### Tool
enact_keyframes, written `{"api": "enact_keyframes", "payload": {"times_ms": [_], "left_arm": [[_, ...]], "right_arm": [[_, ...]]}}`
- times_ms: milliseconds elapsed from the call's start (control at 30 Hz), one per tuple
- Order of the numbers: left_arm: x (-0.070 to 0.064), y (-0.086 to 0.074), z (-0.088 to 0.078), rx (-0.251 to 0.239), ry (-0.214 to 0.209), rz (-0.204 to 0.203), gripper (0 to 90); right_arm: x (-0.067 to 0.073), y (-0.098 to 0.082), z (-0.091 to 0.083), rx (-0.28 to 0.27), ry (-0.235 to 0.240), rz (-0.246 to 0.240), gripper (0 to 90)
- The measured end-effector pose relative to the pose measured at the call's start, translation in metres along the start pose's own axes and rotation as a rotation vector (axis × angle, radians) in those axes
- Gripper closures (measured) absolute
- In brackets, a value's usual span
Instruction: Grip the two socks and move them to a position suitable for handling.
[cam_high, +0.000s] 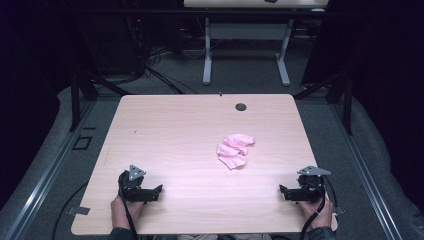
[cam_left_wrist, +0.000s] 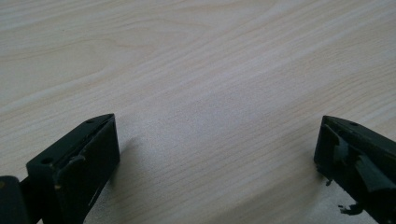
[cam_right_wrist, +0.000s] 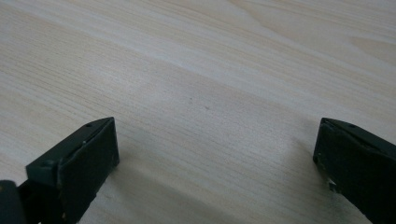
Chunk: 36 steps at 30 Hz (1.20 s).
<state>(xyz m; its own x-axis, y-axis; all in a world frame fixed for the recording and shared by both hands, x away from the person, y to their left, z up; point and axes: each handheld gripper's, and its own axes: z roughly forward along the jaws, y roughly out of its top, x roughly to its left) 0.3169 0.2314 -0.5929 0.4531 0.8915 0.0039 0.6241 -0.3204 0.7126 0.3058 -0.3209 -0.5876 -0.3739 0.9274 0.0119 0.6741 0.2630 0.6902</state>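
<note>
I see a small pink cloth (cam_high: 234, 150) lying in a crumpled heap on the bench (cam_high: 165, 130). It looks like a sock or two, bunched up, but I cannot tell for sure. It is the nearest thing to my grippers, so I take it as the thing to work on.

I use the pink cloth as my landmark. The round hole (cam_high: 241, 106) in the bench is behind the cloth, near the far edge. My left gripper (cam_high: 159, 189) rests well to the near left of the cloth. My right gripper (cam_high: 282, 190) rests well to the near right of it. Both are far from the cloth and touch nothing but the bench.

In the left gripper view its two black jaws stand wide apart with bare wood between them. The right gripper view shows the same: jaws wide apart, nothing held.

I think the cloth will be very light and soft. It will bend and flop when I lift it. It will not break, and it should not slip much, since cloth catches on the pads. It may drag or unfold as it comes up.

I would pinch it at a thick fold on the near edge of the heap, where the cloth stands up a little from the bench. A flat spot would be hard to catch.
</note>
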Motion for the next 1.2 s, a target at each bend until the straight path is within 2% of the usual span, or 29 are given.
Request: {"api": "enact_keyframes", "payload": {"times_ms": [367,500,567,767,800,1167,1200], "left_arm": [[0.000,0.000,0.000,0.000,-0.001,0.000,0.1],[0.000,0.000,0.000,0.000,0.000,0.000,0.1],[0.000,0.000,0.000,0.000,0.000,0.000,0.1],[0.000,0.000,0.000,0.000,0.000,0.000,0.1],[0.000,0.000,0.000,0.000,0.000,0.000,0.1],[0.000,0.000,0.000,0.000,0.001,-0.001,0.1],[0.000,0.000,0.000,0.000,0.000,0.000,0.1]], "right_arm": [[-0.001,0.005,-0.010,-0.001,0.040,0.027,0.0],[0.004,0.013,-0.017,-0.003,0.059,0.000,0.0],[0.009,0.021,-0.021,-0.004,0.067,-0.030,0.0],[0.019,0.036,-0.023,-0.010,0.099,-0.064,0.0],[0.023,0.042,-0.024,-0.010,0.112,-0.085,0.0],[0.046,0.074,-0.016,0.019,0.192,-0.170,0.0],[0.051,0.080,-0.014,0.021,0.200,-0.195,0.0]]}}
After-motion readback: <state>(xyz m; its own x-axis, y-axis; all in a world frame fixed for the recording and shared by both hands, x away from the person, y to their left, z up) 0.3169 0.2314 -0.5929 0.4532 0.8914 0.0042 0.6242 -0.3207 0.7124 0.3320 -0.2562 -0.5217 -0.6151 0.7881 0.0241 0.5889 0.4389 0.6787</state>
